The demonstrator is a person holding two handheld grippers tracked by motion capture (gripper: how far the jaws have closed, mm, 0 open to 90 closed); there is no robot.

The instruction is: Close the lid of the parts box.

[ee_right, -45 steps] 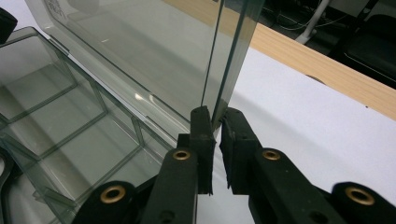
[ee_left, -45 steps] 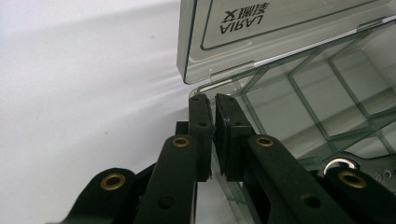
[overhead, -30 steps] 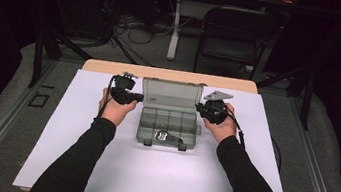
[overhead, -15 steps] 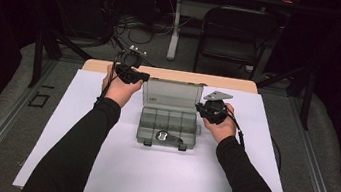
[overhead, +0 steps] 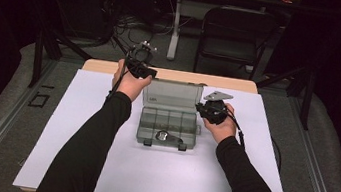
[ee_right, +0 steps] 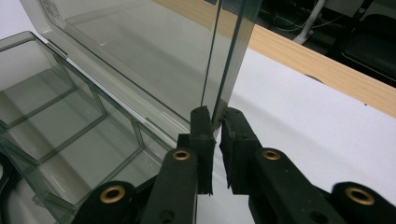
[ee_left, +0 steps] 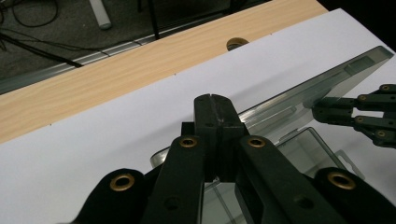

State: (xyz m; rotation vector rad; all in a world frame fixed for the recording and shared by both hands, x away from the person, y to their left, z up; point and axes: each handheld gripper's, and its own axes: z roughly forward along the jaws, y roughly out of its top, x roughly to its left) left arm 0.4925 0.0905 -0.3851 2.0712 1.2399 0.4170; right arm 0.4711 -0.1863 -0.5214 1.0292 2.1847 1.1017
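White paper covers the wooden bench (overhead: 112, 67), and a smoky clear compartment box (overhead: 164, 125) sits at its centre with the lid (overhead: 172, 96) standing up at the box's 12 o'clock edge. At 3 o'clock of the box, the right gripper (ee_right: 215, 122) has its fingers narrowed onto the lid's side edge, pinching it. At 10 o'clock, above the bench's far edge, the left gripper (ee_left: 215, 100) has its fingers pressed together, holding nothing.

Right claw (ee_right: 216, 122) pinching upright clear lid (ee_right: 140, 56) edge, open compartment box (ee_right: 60, 135) beside
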